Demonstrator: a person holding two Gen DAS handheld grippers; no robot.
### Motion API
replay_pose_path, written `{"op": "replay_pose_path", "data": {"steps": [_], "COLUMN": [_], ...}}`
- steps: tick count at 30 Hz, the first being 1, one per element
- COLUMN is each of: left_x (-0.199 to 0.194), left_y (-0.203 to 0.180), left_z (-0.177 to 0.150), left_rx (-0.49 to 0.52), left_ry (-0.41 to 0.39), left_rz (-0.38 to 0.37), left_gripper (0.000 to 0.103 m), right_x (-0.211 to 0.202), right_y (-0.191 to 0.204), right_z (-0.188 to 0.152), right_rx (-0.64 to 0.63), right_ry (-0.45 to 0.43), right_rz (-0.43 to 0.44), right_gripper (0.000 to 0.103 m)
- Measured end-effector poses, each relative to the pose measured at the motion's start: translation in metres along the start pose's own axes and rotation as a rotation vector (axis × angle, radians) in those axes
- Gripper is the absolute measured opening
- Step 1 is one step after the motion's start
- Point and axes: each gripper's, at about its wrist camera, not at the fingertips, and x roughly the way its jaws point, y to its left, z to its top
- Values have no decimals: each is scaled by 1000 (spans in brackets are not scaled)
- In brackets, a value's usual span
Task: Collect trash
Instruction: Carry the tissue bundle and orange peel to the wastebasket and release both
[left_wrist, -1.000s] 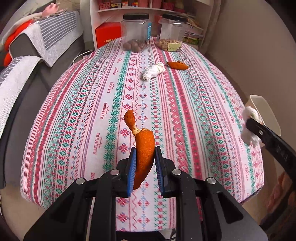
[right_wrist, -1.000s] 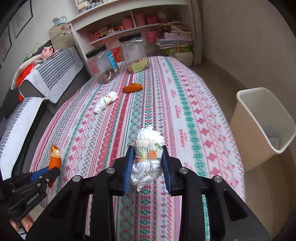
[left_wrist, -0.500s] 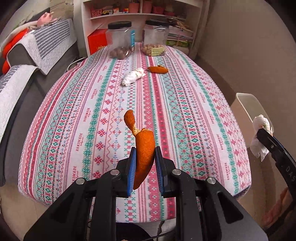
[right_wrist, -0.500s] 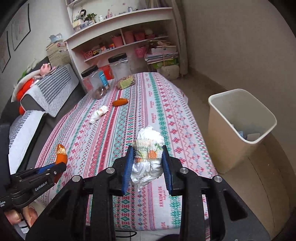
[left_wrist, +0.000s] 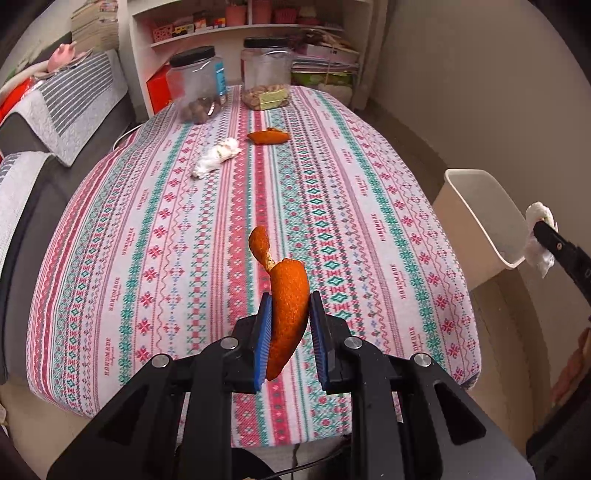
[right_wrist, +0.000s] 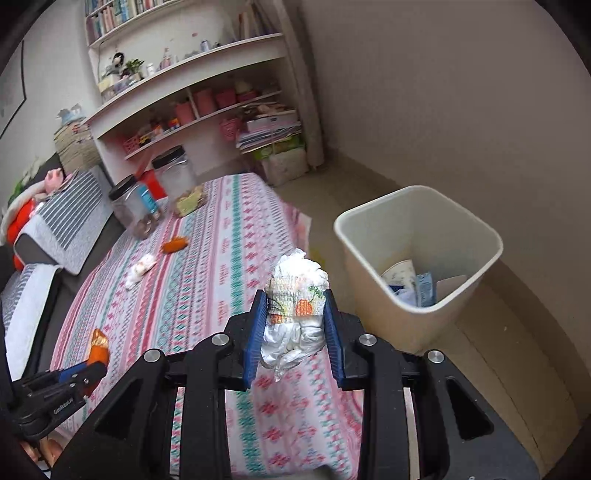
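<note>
Change since a moment ago: both claws have swung toward the right side of the bench — the cream plastic waste bin (right_wrist: 419, 258), earlier only at the frame's edge, now fills the right half of the right wrist view, and in the left wrist view it has come further into sight.
Left claw (left_wrist: 288, 328): closed on a curled strip of orange citrus peel (left_wrist: 286, 295), pinched low so the twisted tip stands up clear of the blue pads; it hangs over the near end of the bench.
Right claw (right_wrist: 293, 328): closed on a crumpled white paper napkin with a printed band (right_wrist: 297, 295), gripped across its middle, held beyond the bench's edge, near the bin but not yet above its mouth.
Bin: stands on the floor just beside the bench, open-topped, already holding scraps of paper and wrappers — likely the reason both pieces are carried that way.
Bench (left_wrist: 369, 206): covered with a red, green and white patterned cloth.
Trash left on the bench: another crumpled white napkin (left_wrist: 218, 161) and another orange peel piece (left_wrist: 267, 137), near each other toward the far end.
Not trash: two clear plastic jars with black lids (left_wrist: 197, 88), upright at the far edge.
Likely next: bring each claw over the bin before letting go.
</note>
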Motion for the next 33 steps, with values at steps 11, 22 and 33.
{"op": "replay_pose_path", "data": {"steps": [11, 22, 33], "left_x": [20, 30, 43], "left_y": [-48, -121, -225], "left_z": [22, 65, 96], "left_rx": [65, 153, 275], "left_ry": [16, -27, -56], "left_rz": [-29, -100, -199], "left_gripper": [21, 21, 23], "right_x": [29, 23, -6], "right_y": [-60, -140, -186], "right_z": [61, 68, -5], "right_rx": [31, 179, 266], "right_ry": [-60, -135, -61], "right_rz": [-127, -307, -378], "right_gripper": [31, 90, 92]}}
